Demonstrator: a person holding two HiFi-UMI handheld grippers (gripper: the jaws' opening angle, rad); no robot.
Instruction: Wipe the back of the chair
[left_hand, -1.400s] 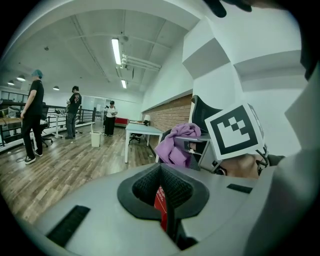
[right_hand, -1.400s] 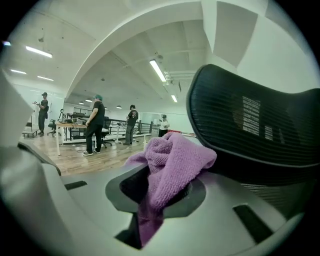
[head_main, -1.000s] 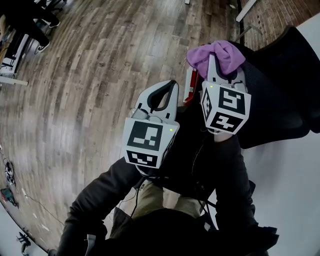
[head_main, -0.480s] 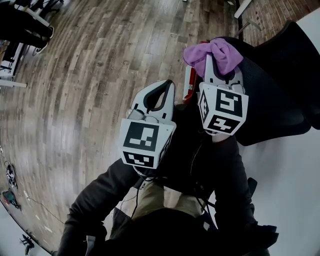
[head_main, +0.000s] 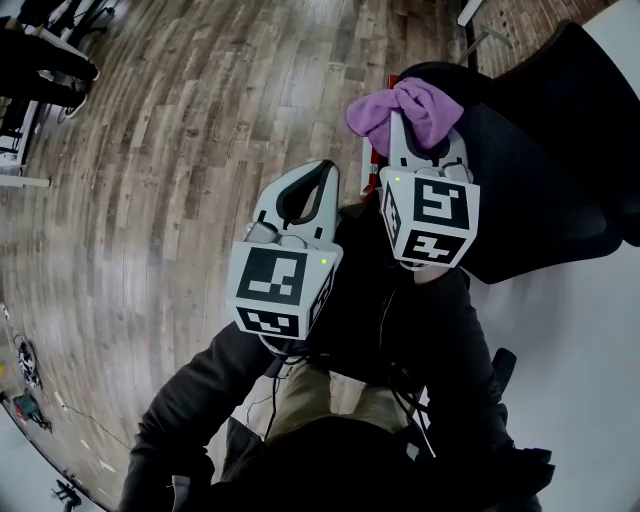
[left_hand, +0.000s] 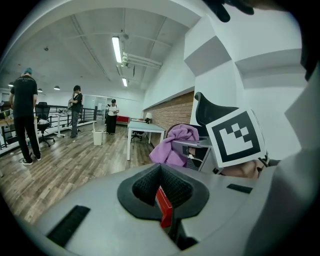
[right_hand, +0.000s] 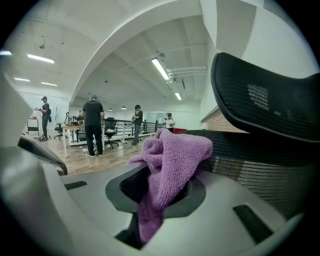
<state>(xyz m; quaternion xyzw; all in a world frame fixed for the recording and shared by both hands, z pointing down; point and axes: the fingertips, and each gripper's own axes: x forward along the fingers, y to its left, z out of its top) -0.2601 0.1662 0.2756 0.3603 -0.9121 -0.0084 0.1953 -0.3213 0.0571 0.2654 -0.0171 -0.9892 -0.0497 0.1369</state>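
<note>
The right gripper (head_main: 412, 128) has its jaws clamped on one purple cloth (head_main: 405, 105), most of it bunched out past the tips, probably so that soft fabric and not hard plastic meets the chair (head_main: 540, 170). The cloth is held up just beside the chair's black mesh back (right_hand: 260, 165), below the headrest (right_hand: 270, 95). I cannot tell whether the cloth touches the mesh, so the wiping looks about to begin. The left gripper (head_main: 325, 170) hangs a little away from the chair on its floor side, jaws closed together on nothing, seemingly kept out of the way. By count: one chair, one cloth, two grippers, and four people (right_hand: 93, 125) standing well beyond the chair across the wooden floor (head_main: 180, 150).
</note>
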